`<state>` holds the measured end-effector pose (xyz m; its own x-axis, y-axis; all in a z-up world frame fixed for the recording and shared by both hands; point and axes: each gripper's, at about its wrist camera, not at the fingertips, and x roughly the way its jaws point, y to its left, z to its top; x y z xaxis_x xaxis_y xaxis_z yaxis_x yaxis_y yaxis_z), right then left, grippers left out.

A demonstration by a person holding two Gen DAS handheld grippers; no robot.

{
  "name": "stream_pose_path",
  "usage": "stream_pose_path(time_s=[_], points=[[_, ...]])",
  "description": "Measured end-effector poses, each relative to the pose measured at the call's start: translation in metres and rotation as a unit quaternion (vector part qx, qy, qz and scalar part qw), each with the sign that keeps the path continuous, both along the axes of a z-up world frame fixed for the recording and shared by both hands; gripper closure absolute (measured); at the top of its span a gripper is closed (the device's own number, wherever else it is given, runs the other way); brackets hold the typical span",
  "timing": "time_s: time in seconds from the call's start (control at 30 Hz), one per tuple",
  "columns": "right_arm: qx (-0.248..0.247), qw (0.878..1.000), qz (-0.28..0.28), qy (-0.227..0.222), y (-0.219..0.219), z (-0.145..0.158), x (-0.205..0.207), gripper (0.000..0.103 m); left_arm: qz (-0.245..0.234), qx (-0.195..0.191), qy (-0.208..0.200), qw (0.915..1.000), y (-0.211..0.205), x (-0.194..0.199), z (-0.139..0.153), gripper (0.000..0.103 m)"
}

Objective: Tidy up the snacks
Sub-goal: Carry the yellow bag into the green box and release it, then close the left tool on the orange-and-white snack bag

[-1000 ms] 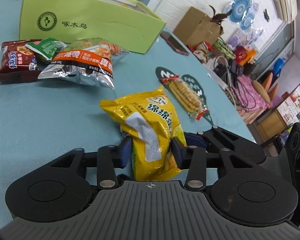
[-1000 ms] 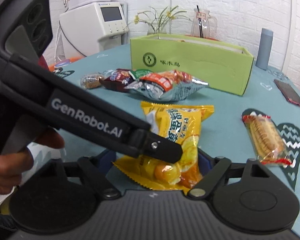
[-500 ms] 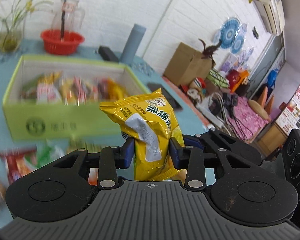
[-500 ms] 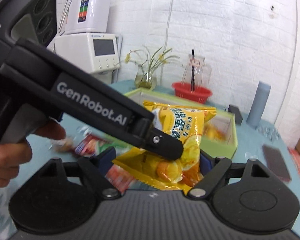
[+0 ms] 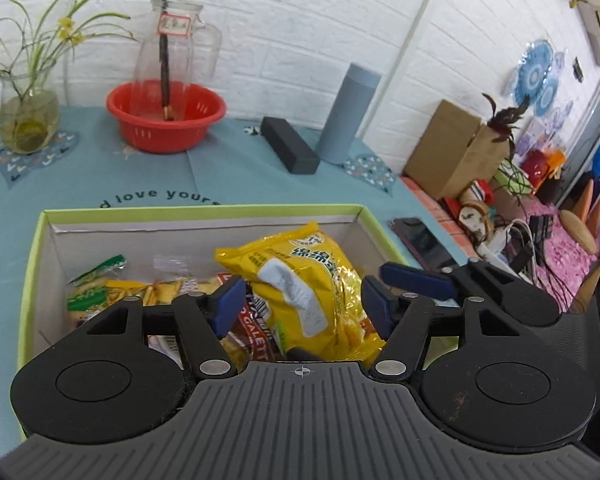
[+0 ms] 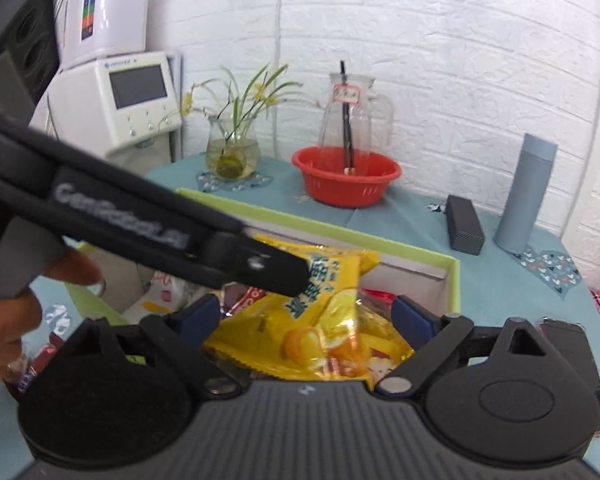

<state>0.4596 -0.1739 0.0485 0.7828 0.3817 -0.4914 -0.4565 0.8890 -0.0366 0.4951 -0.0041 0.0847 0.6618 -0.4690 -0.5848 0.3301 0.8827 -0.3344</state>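
Both tongs are spread wide open right now, neither one gripping anything. The left tongs (image 5: 302, 302) and right tongs (image 6: 308, 316) hover over the green box (image 5: 204, 211), blue pads clear of the yellow snack bag (image 5: 300, 292) on either side. That bag sits inside the box on top of the other snack packs (image 5: 112, 292). Red basket (image 5: 166, 118) sits far back on the desk (image 5: 80, 184).
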Motion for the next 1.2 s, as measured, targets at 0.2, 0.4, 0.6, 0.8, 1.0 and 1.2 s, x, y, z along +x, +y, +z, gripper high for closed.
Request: stream_pose_path(time_s=[0.2,0.4,0.6,0.8,1.0,1.2], points=[[0.034,0.999,-0.003,-0.040,-0.017,0.024,-0.058,0.010,-0.004,-0.011,-0.043,0.9990,0.015,-0.055,0.021,0.040],[0.051,0.998,0.021,-0.010,-0.009,0.007,-0.127,0.010,-0.015,-0.004,-0.054,0.9984,0.018,-0.117,0.010,0.034],[0.074,0.994,0.044,0.072,0.009,-0.039,-0.157,0.010,-0.015,0.033,-0.008,0.9993,0.018,-0.149,-0.039,0.042],[0.057,0.990,0.071,0.110,0.037,-0.056,-0.143,0.010,-0.012,0.047,0.033,0.9983,0.014,-0.137,-0.065,0.058],[0.052,0.989,0.090,0.103,0.041,-0.050,-0.161,0.010,-0.022,0.058,0.031,0.9976,0.012,-0.157,-0.063,0.064],[0.026,0.990,0.095,0.099,0.037,-0.051,-0.201,0.010,-0.026,0.077,0.013,0.9966,-0.004,-0.203,-0.065,0.064]])
